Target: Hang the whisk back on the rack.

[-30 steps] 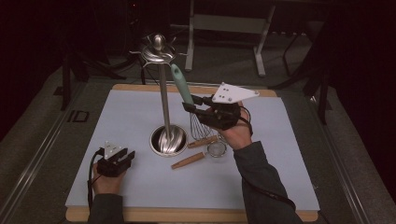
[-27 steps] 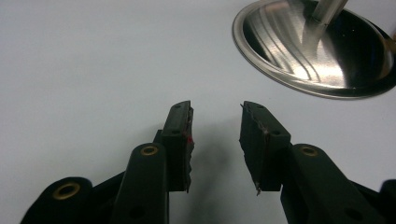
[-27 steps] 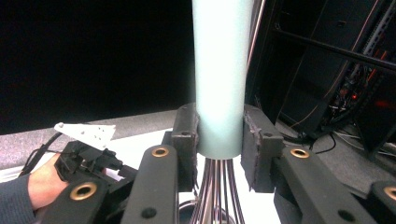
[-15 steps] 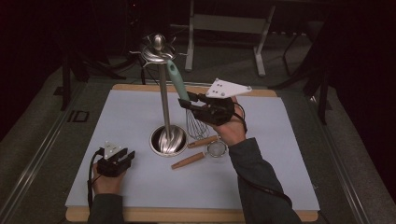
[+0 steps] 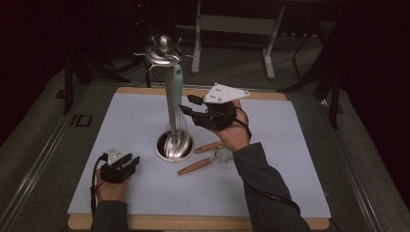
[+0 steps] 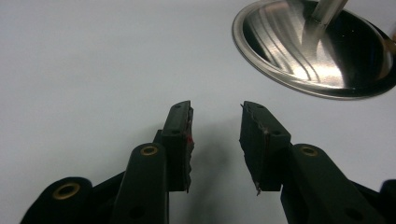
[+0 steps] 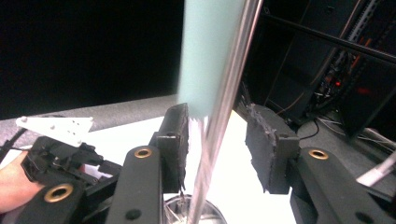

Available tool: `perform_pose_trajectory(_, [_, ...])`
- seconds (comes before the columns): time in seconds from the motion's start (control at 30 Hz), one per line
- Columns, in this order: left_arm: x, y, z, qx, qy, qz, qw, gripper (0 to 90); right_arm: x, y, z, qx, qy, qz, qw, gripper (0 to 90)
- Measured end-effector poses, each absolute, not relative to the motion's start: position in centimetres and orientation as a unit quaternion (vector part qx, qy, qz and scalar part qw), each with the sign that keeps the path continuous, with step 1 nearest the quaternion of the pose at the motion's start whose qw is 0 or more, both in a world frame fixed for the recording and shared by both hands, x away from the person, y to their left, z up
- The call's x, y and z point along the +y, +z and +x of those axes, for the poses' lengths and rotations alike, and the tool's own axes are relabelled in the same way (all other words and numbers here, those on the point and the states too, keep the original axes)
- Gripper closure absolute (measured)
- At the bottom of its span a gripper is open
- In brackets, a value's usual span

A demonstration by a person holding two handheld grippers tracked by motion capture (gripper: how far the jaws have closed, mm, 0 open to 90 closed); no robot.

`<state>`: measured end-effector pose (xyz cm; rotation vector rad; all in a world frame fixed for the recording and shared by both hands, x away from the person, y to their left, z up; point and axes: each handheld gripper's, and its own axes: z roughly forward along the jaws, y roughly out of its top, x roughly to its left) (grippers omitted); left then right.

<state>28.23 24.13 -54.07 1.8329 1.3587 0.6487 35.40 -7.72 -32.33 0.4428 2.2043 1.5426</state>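
Note:
A steel utensil stand (image 5: 168, 104) rises from a round base (image 5: 175, 145) (image 6: 317, 51), with a ring of hooks (image 5: 164, 52) at its top. A whisk with a mint-green handle (image 5: 177, 79) (image 7: 205, 51) hangs upright beside the pole (image 7: 224, 107), its top under the hooks. My right gripper (image 5: 189, 106) (image 7: 217, 140) is open; its jaws have just been opening and stand on either side of the pole and the handle's lower end, without pressing on them. My left gripper (image 5: 131, 160) (image 6: 215, 135) lies open on the mat with nothing between its jaws.
Two wooden-handled utensils (image 5: 196, 166) (image 5: 209, 146) and a small round strainer (image 5: 223, 154) lie on the pale mat (image 5: 290, 159) just right of the base, under my right forearm. The mat covers a wooden board; dark floor and metal frames lie beyond.
My right gripper carried the tilted whisk left up to the stand's hooks. The whisk now hangs upright by the pole, and the right jaws have opened off its handle. The left gripper stayed still.

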Motion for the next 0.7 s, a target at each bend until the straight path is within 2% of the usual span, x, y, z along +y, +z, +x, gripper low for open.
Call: perform_pose_trajectory(0.7, [24.1,-54.1,28.3,0.532,0.253,0.716,0.374,63.8,-10.0,-36.3,35.4,0.848,0.452,0.181,0.209,58.1])
